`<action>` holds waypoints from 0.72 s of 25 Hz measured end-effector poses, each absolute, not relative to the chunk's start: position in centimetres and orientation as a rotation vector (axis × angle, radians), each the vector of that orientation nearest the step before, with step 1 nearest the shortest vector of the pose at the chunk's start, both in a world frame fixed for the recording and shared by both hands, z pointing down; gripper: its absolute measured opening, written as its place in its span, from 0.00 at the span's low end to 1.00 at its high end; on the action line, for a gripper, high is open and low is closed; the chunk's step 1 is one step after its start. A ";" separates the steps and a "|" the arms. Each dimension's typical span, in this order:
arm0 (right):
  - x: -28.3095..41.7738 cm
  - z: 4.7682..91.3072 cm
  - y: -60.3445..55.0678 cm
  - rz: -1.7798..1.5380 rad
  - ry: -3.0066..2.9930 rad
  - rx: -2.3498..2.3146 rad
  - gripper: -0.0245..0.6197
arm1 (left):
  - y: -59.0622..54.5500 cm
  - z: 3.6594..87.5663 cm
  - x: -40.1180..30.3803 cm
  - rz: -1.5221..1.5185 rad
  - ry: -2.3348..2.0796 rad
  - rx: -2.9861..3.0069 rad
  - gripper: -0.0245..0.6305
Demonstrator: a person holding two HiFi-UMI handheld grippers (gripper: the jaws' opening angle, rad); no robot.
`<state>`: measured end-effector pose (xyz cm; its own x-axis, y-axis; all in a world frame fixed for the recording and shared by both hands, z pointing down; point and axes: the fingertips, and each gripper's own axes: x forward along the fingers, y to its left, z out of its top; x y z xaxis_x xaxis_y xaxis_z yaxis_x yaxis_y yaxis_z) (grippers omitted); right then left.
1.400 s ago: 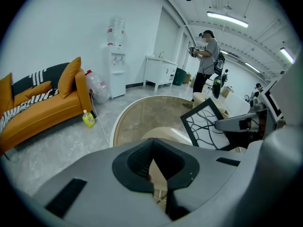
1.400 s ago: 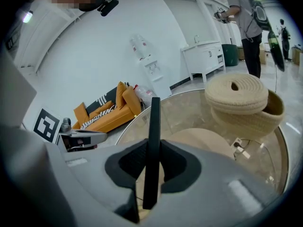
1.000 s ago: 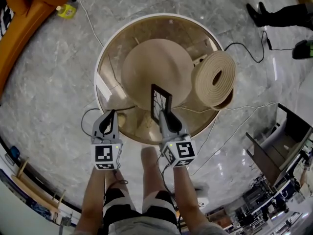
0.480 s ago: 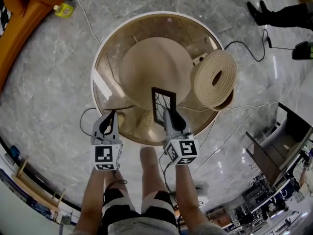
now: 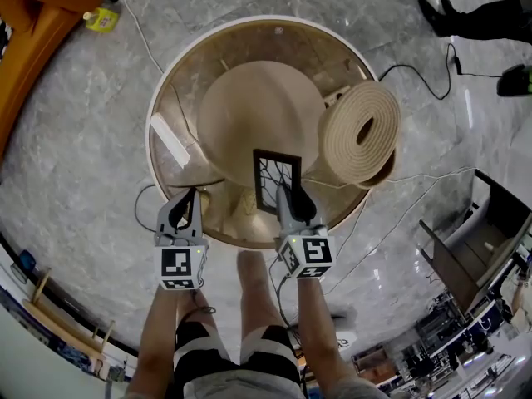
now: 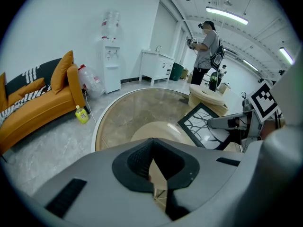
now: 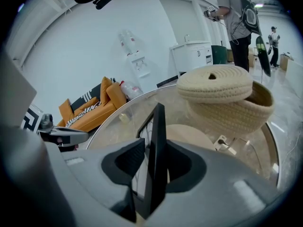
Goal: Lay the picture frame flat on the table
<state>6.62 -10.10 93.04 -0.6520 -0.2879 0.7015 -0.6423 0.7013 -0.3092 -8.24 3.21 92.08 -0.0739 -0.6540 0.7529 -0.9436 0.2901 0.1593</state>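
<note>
Picture frame (image 5: 274,173), black, is held tilted above the round table's (image 5: 156,98) near edge, clamped edgewise in the right gripper (image 5: 285,196). Left gripper (image 5: 188,199) is recorded beside it, jaws closed, empty.

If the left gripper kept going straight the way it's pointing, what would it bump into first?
Probably the round glass tabletop, well left of the picture frame that the right gripper holds. The left gripper sits at its near edge, and its height above the glass is unclear.
</note>
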 end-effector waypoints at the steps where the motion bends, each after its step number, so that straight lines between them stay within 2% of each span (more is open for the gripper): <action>1: 6.7 93.2 -10.2 0.729 -2.271 0.709 0.24 | 3.1 92.2 -8.2 0.487 -1.803 1.442 0.06; 18: 8.5 96.2 -11.1 0.711 -2.212 0.717 0.34 | 3.5 94.1 -7.0 0.482 -1.785 1.412 0.06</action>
